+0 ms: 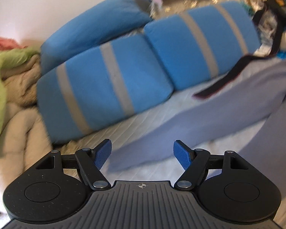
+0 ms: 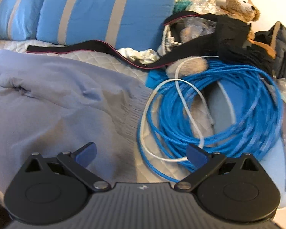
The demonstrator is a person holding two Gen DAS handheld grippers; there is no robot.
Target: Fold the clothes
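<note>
A pale lavender-grey garment (image 1: 209, 114) lies spread over the quilted white bed (image 1: 143, 122); in the right wrist view the same garment (image 2: 57, 99) fills the left half, creased and rumpled. My left gripper (image 1: 142, 153) hangs open above the garment's near edge, nothing between its blue pads (image 1: 103, 155). My right gripper (image 2: 141, 153) is open too, over the garment's right edge and the rim of a cable coil, holding nothing.
Blue pillows with grey stripes (image 1: 108, 84) line the far side. Beige and green bedding (image 1: 13, 95) is heaped at left. A black strap (image 2: 70, 48), a blue cable coil (image 2: 219, 110), a white cord (image 2: 183, 99), a teddy bear (image 2: 240, 2) and dark bags (image 2: 276, 43) crowd the right.
</note>
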